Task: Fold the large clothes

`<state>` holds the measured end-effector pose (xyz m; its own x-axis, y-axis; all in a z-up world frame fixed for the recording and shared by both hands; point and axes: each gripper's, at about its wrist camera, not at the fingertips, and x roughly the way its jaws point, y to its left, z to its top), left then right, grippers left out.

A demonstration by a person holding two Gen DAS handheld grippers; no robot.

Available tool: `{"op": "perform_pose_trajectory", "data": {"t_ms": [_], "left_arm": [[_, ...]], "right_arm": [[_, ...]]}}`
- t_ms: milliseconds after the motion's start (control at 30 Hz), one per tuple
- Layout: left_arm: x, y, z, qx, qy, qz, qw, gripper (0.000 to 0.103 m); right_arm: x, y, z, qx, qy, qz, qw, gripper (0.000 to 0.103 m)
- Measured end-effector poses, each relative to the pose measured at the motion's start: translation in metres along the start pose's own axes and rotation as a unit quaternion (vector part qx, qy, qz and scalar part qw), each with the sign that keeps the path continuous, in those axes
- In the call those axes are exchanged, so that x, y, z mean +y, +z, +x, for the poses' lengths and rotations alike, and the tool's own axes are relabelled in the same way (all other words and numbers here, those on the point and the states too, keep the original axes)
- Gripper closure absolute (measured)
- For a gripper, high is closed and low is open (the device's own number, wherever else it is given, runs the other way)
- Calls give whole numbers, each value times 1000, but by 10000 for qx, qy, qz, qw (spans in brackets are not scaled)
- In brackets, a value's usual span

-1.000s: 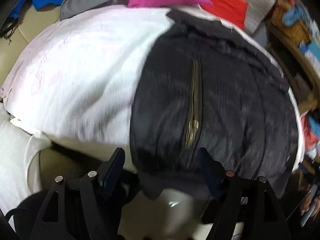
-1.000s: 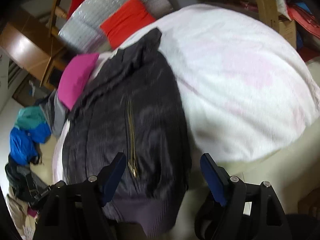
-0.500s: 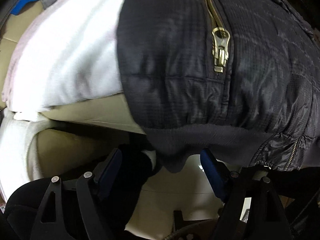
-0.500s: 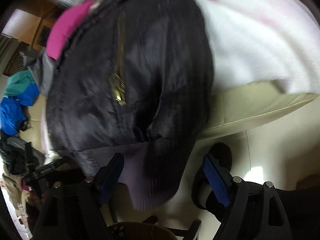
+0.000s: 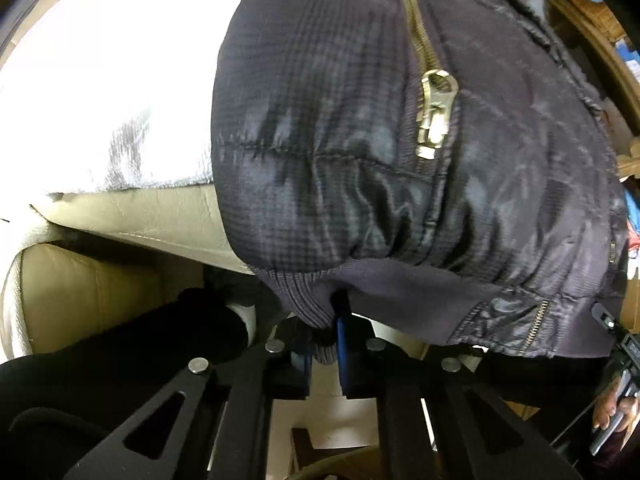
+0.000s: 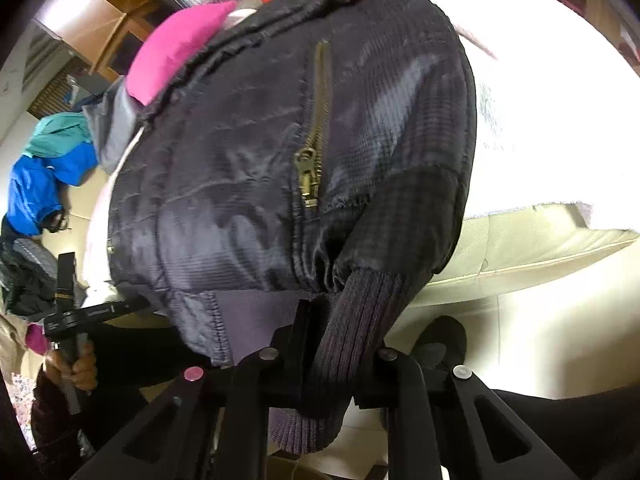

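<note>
white blanket (image 5: pixel 100 80), one jacket (image 5: pixel 340 140), two zippers

Left gripper (image 5: pixel 325 340) clamped on the ribbed hem (image 5: pixel 308 300) of a dark quilted jacket (image 5: pixel 360 160), brass zipper pull (image 5: pixel 434 114), white blanket (image 5: pixel 108 92), beige sofa edge (image 5: pixel 160 220)

- Hiding the tips of the left gripper (image 5: pixel 323 344) inside the ribbed hem (image 5: pixel 308 300) of the dark jacket (image 5: pixel 360 140).
- Covering the right gripper (image 6: pixel 320 344) fingers with the ribbed cuff (image 6: pixel 352 344), jaws closing on it.
- Running off the top edge: the jacket collar, a pink cloth (image 6: pixel 180 48).
- Blurring the white blanket (image 5: pixel 100 92), too washed out for detail.
</note>
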<state>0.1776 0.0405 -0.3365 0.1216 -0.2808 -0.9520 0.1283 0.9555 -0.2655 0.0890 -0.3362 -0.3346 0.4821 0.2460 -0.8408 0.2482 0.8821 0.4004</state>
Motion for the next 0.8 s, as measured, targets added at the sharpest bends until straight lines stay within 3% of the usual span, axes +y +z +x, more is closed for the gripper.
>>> {"op": "perform_pose_trajectory", "data": {"t_ms": [167,233,300,367,433,567,700,800], "left_arm": [[-4,0,-1,95,2,-63,9999,93],[1,7,2,233,75,-62,9997,85],[4,9,-2,151,-17,-38,9999,85],[1,7,-12,-38,-176,-41,9998,94],[1,5,-25,-171,-219,41,9996,94],[1,6,-67,-475,-731,237,9959,94],[-6,25,-128,-1009,-1299,452,9853,95],[-13,56,-167,-1381,-1418,610,9783,95]], "right_arm": [[-17,7,24,375,32,416,9984,74],[-14,7,28,381,-2,321,9988,75],[-7,7,19,218,-69,104,9997,85],[-2,6,3,86,-32,17,10000,90],[4,6,-16,-44,43,-115,9999,91],[25,15,-54,-293,324,-470,9979,92],[47,39,-85,-651,783,-646,9927,92],[54,69,-105,-1026,1128,-618,9864,92]]}}
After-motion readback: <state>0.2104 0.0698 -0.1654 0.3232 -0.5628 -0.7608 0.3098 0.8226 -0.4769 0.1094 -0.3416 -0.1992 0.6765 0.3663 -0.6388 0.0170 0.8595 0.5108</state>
